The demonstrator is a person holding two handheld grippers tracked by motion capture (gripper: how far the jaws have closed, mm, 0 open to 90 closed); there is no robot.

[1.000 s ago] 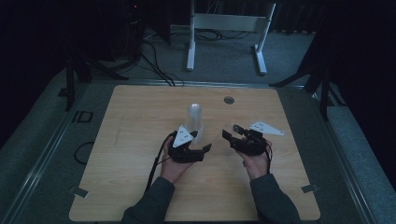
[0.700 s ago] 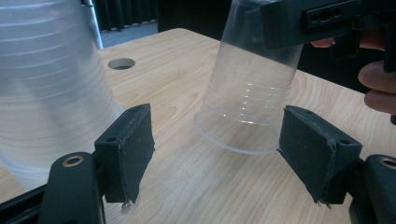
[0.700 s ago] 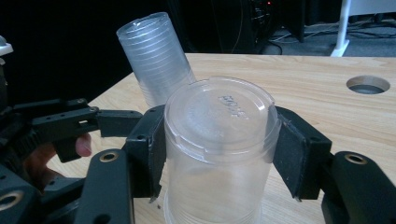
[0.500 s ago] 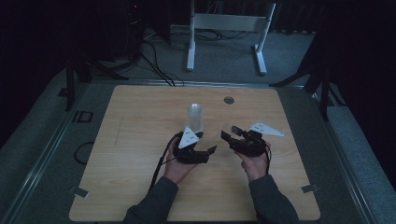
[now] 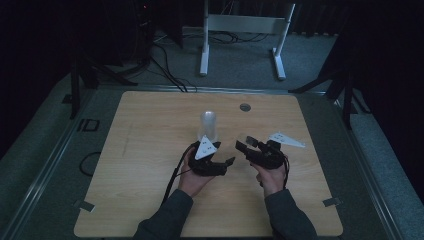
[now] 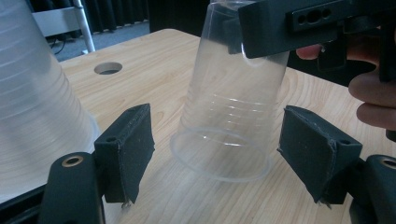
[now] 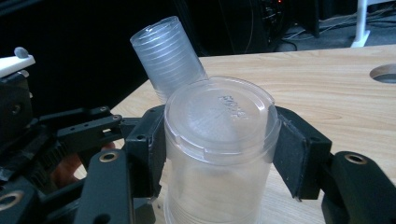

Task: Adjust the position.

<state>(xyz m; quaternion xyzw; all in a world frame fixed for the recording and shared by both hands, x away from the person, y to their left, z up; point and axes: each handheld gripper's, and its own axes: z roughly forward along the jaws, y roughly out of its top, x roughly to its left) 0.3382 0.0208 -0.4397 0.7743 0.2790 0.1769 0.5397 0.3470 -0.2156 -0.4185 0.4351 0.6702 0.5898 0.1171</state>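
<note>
Upside down near the middle of the wooden surface (image 5: pixel 150 150), somewhat toward its far edge, stands a stack of clear ribbed plastic cups (image 5: pixel 208 126), its closed base uppermost; whether anything sits inside cannot be told, though the translucent walls show nothing within. Just on the near side of the stack, the left gripper (image 6: pixel 212 154) is spread wide, its two black padded jaws standing apart on either side of a single clear cup (image 6: pixel 233 98) without touching it. That single cup is also inverted and tilted, its open rim hanging just above the wood, and it looks empty. The right gripper (image 7: pixel 219 144) is clamped on the cup near its closed base, pads pressed against opposite walls, and faint embossed lettering on the base is too blurred to read. In the right gripper view the stack rises slanted behind the held cup. In the high view the single cup is too faint to make out between the two grippers, which sit close together in the person's hands. A round hole (image 5: pixel 245 107) pierces the surface near its far edge. Beyond, a white frame (image 5: pixel 245 30) stands on the floor.
</note>
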